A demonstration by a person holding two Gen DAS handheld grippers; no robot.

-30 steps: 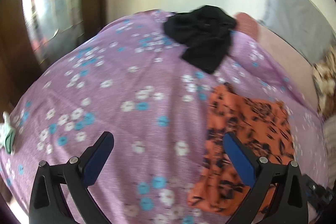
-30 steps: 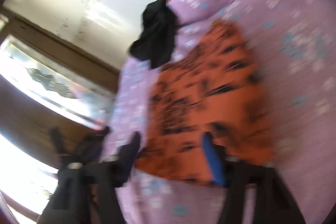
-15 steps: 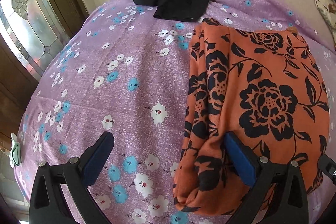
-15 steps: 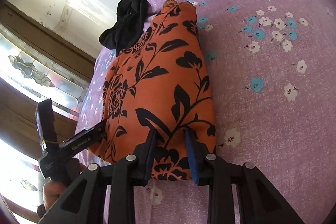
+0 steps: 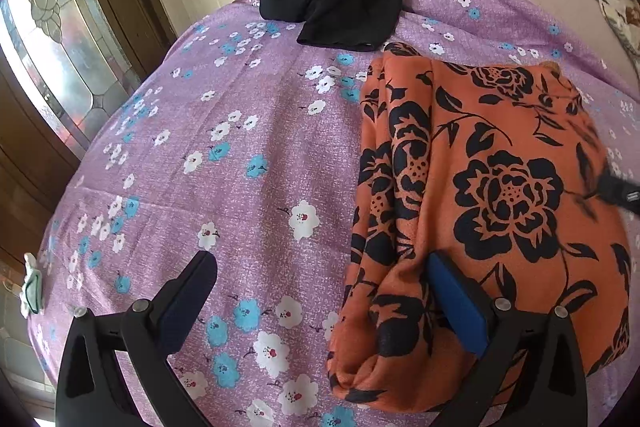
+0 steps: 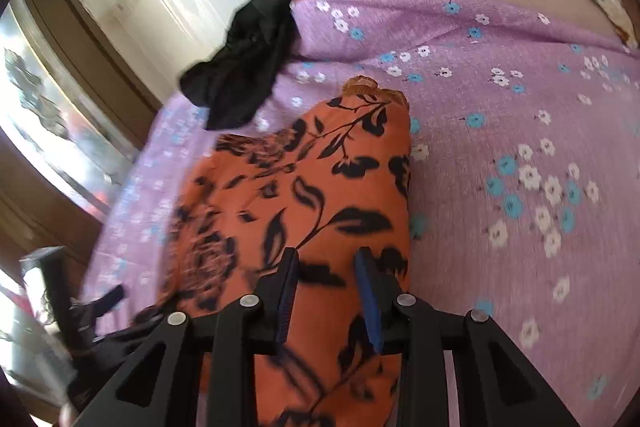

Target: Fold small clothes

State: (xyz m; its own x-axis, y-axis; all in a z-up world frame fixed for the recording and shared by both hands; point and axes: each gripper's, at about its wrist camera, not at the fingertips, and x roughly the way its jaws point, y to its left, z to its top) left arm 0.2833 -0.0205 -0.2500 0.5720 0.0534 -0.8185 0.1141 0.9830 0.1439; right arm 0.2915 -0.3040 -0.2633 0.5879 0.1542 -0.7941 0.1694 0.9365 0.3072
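An orange garment point(image 5: 492, 195) printed with black flowers lies folded on a bed covered by a purple floral sheet point(image 5: 224, 163), its rolled long edge running toward the bed's far end. The left gripper point(image 5: 320, 291) hovers low over the near end of the bed with its fingers spread wide: one blue pad point(image 5: 456, 303) rests against the garment's near fold, the other hangs above bare sheet. The right gripper point(image 6: 326, 287), seen from its own camera, sits over the garment's near end with its fingers partly apart and the orange cloth between them; whether they pinch it cannot be told. A crumpled black garment point(image 5: 340, 7) lies at the bed's far edge, just beyond the orange one.
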